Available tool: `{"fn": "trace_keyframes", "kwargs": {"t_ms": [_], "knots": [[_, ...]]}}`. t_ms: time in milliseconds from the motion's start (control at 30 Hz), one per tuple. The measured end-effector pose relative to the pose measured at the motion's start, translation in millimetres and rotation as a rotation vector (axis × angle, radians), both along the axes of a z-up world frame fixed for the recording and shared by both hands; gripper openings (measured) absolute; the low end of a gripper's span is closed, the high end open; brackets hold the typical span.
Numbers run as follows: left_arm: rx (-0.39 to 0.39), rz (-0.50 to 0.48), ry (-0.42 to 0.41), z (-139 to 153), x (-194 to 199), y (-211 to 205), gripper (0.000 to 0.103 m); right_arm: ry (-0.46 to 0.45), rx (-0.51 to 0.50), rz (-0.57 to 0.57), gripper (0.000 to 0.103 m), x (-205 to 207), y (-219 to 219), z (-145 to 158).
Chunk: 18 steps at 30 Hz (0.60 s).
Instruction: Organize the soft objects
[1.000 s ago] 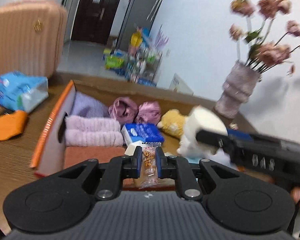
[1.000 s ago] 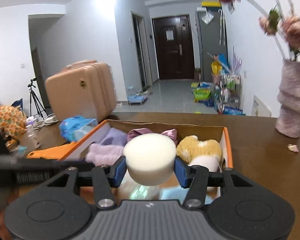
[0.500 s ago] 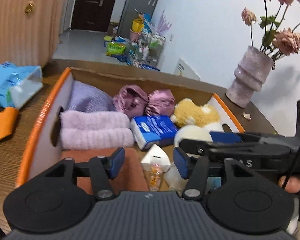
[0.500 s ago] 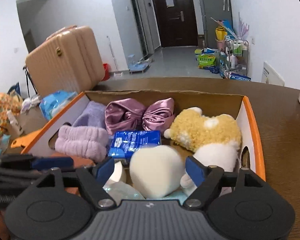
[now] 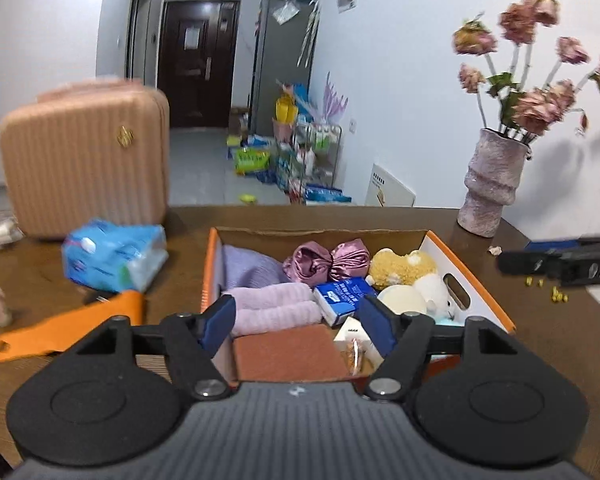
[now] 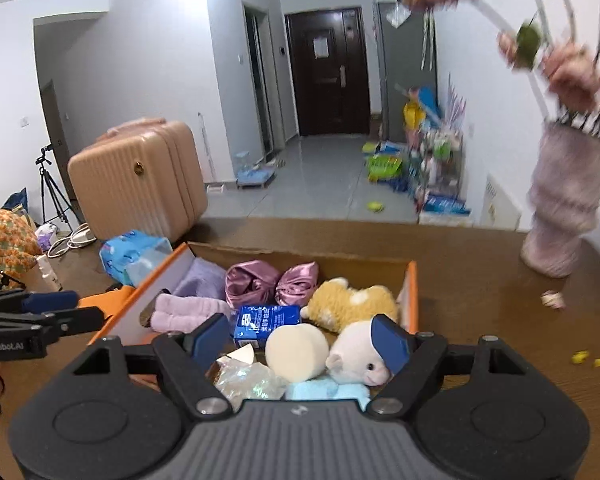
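At the left of the left wrist view a tissue pack [image 5: 114, 256] lay loose on the table [image 5: 556, 332], outside the box [image 5: 476, 280]. At lower centre the left gripper [image 5: 298, 326] was opening, nothing between its jaws. In the right wrist view the right gripper [image 6: 300, 338] stood wide and empty over the sponge [image 6: 296, 352] in the box (apparently just dropped). Next, likely the tissue pack: approach and grip gently.
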<state>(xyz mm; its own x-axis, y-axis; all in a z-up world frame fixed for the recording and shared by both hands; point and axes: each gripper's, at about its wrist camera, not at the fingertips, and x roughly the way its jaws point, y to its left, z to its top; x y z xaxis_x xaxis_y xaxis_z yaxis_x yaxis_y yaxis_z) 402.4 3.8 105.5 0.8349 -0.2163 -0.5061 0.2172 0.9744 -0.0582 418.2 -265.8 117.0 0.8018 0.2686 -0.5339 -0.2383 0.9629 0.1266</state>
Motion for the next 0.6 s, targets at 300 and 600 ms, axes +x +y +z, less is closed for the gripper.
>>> {"fn": "trace_keyframes", "kwargs": {"t_ms": [300, 600], "knots": [[0.04, 0.056, -0.199, 21, -94, 14, 0.092, -0.191, -0.064, -0.04, 0.091, -110, 6, 31], [0.029, 0.076, -0.38, 1, -177, 19, 0.103, -0.533, -0.053, -0.158, 0.103, -217, 25, -17]]}}
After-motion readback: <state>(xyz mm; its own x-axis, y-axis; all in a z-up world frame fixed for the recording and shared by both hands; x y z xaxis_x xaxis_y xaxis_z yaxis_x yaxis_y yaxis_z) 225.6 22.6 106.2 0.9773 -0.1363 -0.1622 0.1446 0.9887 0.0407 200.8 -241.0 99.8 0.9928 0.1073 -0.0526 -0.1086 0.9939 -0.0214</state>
